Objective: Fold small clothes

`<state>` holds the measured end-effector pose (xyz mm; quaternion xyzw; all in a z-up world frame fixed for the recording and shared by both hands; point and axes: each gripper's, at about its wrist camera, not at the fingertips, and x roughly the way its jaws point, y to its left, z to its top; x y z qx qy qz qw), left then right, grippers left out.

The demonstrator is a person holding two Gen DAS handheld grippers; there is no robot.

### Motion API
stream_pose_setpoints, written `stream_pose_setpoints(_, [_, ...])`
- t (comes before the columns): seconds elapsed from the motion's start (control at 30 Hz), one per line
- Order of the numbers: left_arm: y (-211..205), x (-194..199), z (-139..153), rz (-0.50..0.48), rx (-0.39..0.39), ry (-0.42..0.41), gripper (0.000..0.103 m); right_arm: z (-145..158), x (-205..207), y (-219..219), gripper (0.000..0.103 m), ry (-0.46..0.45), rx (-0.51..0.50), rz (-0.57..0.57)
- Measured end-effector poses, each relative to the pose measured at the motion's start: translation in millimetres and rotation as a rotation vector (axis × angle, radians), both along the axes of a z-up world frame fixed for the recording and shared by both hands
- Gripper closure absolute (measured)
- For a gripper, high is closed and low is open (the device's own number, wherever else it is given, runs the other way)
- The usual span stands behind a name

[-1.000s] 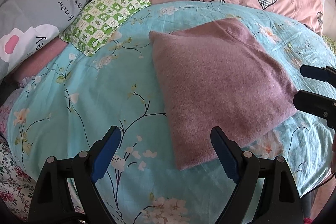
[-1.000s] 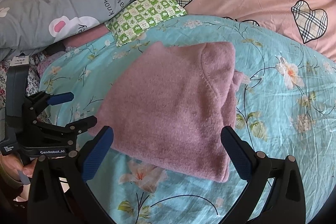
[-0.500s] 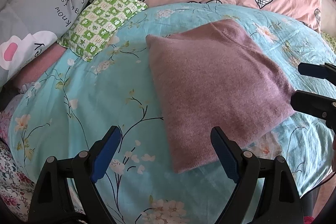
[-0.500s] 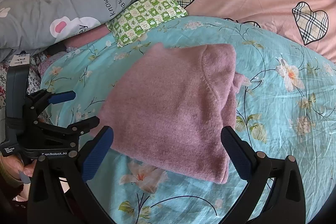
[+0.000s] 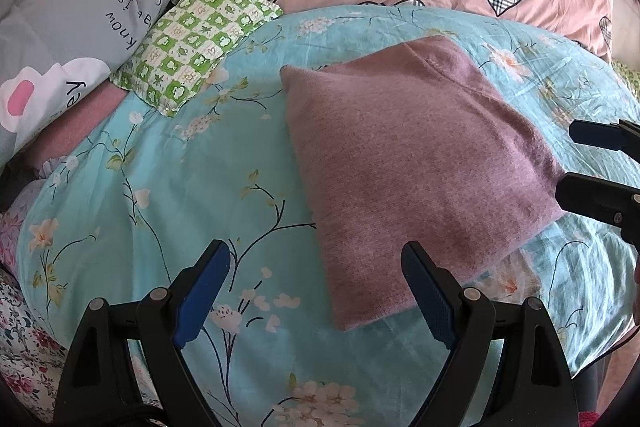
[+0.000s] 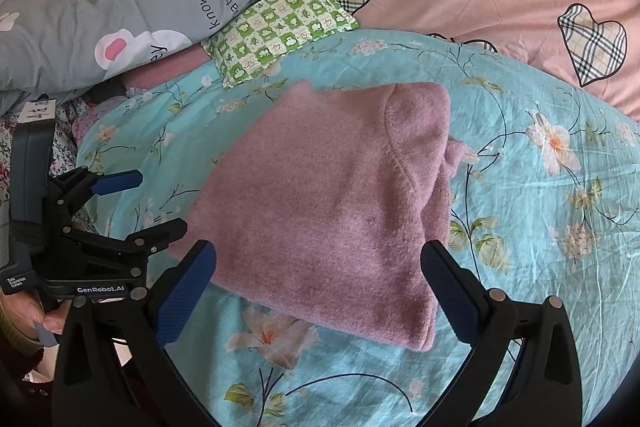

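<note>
A fuzzy mauve knitted sweater, folded into a rough square, is laid on the turquoise floral bedsheet, below the green checked pillow. A curved seam and bunched side are shown only in the right view. Both left tongs and right tongs are spread wide, holding nothing. Little is changed from earlier; the sweater is unmoved

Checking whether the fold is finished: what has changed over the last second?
Almost nothing. The left gripper and right gripper remain open, hovering, holding nothing; the views shifted only slightly. The folded mauve sweater lies unchanged on the blue floral bedspread.
</note>
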<state>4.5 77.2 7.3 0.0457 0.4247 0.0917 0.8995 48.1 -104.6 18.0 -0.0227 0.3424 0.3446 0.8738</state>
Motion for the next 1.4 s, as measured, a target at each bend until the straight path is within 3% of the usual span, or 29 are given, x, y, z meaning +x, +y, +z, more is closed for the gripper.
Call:
stream_pose_setpoints(0.57, [1,2,9,0.006,0.024,-0.036,0.015,6,6,0,0.001,-0.017,0.001,0.013])
stream_pose_setpoints(1.4, [2,11,9,0.019,0.024,-0.023,0.015,6,13,4,0.001,-0.002,0.000,0.022])
